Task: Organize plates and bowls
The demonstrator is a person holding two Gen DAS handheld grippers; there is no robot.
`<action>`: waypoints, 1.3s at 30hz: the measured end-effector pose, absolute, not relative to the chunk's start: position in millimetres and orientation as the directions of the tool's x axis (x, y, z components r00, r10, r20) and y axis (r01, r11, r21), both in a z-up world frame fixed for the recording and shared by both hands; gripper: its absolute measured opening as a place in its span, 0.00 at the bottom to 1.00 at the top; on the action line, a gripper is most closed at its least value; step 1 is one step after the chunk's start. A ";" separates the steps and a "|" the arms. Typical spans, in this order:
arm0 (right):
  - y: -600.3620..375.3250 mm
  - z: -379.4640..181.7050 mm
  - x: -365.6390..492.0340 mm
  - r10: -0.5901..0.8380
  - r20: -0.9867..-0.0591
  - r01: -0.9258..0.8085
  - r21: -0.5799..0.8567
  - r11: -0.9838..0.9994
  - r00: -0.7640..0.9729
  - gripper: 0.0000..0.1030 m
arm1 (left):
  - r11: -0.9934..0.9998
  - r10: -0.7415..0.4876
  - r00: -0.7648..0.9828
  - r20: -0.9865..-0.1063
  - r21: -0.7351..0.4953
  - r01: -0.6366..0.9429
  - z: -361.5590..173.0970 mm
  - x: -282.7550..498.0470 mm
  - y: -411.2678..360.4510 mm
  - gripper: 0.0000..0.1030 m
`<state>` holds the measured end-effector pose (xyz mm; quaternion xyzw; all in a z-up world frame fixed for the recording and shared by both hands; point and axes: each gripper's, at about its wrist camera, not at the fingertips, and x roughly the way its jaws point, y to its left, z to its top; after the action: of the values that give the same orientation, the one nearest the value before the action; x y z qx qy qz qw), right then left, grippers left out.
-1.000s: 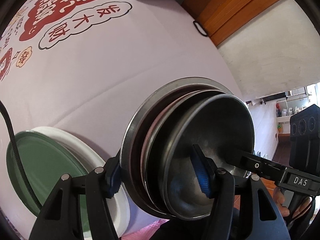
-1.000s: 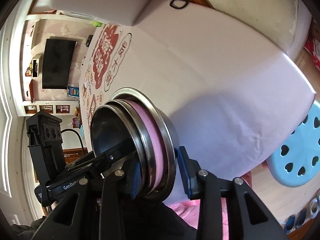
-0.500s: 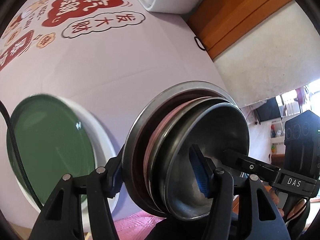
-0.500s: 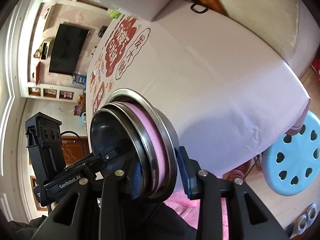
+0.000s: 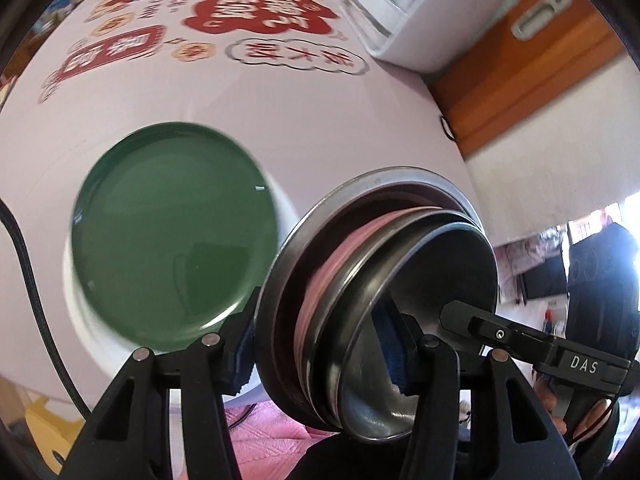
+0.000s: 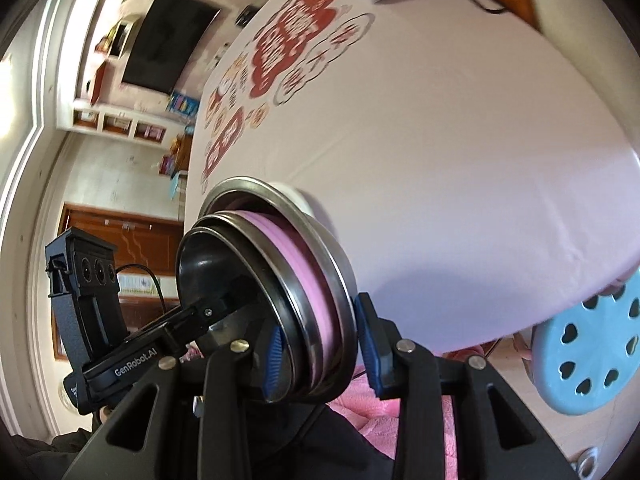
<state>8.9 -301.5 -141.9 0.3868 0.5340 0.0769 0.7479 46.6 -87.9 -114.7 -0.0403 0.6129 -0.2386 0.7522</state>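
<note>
Steel rims fill the foreground of both wrist views: a nested stack of bowls (image 5: 372,320), two steel ones with a pink bowl (image 6: 308,276) sandwiched between, is held on edge above the near side of a white-clothed table (image 5: 320,120). The left gripper (image 5: 320,348) straddles the stack's rim, one blue pad behind the outer bowl and one inside the innermost, its jaws closing on the stack. The right gripper (image 6: 320,344) is clamped across the opposite rim, blue pads pressing both faces.

Only the left wrist view shows what lies just beyond the stack: a green plate (image 5: 172,232) sitting on a white plate (image 5: 288,208), flat on the cloth near the table's front edge. The right gripper's black body (image 5: 580,360), with a hand (image 5: 560,404) on it, crosses that view's right side. Farther back the same view shows red printed characters (image 5: 260,8) on the cloth and a white appliance (image 5: 420,12) at the far edge beside a wooden panel (image 5: 520,60).

Only the right wrist view shows the table's right edge dropping away to a light-blue stool (image 6: 592,352) with heart-shaped holes, a broad bare stretch of cloth between stack and edge, and, far off, a dark television (image 6: 168,40) on a wall.
</note>
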 end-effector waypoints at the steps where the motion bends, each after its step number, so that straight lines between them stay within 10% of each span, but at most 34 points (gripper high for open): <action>1: -297.2 -141.1 11.8 0.532 -0.740 0.286 0.659 0.696 0.411 0.33 | 0.887 -0.410 0.142 -0.901 -0.357 0.294 -114.8 47.4 -84.1 0.49; 39: -200.9 -140.6 94.1 0.509 -0.829 0.196 0.553 0.810 0.233 0.33 | 0.912 -0.406 0.111 -0.907 -0.394 0.112 -143.9 117.3 21.9 0.49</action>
<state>94.1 -200.9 -140.6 0.2889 0.6101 0.1071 0.7299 117.3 21.9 -143.9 -0.1142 0.6430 -0.1756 0.7366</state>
